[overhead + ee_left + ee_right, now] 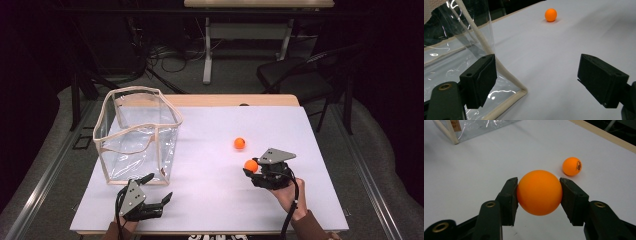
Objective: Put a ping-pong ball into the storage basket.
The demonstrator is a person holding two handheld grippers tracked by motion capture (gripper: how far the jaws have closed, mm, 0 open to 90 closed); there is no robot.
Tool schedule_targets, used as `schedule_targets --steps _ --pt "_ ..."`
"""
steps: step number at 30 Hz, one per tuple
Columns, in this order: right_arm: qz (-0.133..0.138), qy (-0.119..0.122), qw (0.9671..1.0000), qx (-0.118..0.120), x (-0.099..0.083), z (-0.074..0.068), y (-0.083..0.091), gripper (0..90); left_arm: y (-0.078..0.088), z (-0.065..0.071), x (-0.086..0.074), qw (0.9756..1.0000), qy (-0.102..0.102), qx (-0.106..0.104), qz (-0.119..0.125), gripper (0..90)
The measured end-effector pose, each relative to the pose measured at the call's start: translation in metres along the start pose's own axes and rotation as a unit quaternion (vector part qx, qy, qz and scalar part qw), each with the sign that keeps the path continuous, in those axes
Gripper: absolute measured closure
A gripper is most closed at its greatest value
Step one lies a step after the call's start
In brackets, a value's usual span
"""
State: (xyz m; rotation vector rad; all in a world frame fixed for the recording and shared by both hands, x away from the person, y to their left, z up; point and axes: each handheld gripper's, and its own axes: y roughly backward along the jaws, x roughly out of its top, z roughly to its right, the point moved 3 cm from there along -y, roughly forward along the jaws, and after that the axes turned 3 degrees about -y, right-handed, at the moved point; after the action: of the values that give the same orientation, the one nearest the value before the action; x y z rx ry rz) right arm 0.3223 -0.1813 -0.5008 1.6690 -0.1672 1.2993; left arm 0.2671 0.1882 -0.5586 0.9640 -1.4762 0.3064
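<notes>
At left centre of the high view, a clear plastic bin [136, 135] with cream fabric edging, upright on the white table [210, 200], open at the top. Just below it, at lower left of the frame, the left gripper [159, 190], jaws spread wide with nothing between them, held close to the bin's near bottom corner. Same state from the left gripper view: two black jaws far apart at the lower edges of the picture, bare white surface between, the bin's cream seam [506, 75] running down just beside the left-hand jaw (touching or not, impossible to say). At upper centre of that view, a loose orange ball [550, 15] alone on the table.

Right of centre in the high view, that loose ball [239, 143] again, well apart from the bin. Just below and to its right, a held orange ball [251, 166] clamped in the right gripper [252, 170], a hand [285, 192] behind it at lower right. Up close in the right gripper view: held ball [539, 192] at frame centre, both black pads pressed against its sides, the loose ball [572, 166] near it at upper right, the bin's corner [451, 132] at upper left.
</notes>
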Motion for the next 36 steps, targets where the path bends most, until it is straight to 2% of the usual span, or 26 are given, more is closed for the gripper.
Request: schedule_targets --steps 13,18,19,36 --pt "0.003 0.001 0.9999 0.011 0.008 -0.007 -0.004 50.9 0.001 0.000 0.001 1.0000 -0.001 -0.002 0.004 15.9" --pt "0.008 0.003 0.9999 0.012 0.015 -0.009 -0.005 50.9 0.000 0.000 0.001 1.0000 0.000 -0.004 0.005 15.8" --pt "0.010 0.006 0.9998 0.016 0.021 -0.011 -0.009 50.9 0.000 0.000 0.001 1.0000 0.000 -0.004 0.005 15.8" --pt "0.014 0.009 0.9995 0.025 0.032 -0.012 -0.017 50.9 0.000 0.000 0.000 1.0000 0.001 -0.006 0.005 15.9"
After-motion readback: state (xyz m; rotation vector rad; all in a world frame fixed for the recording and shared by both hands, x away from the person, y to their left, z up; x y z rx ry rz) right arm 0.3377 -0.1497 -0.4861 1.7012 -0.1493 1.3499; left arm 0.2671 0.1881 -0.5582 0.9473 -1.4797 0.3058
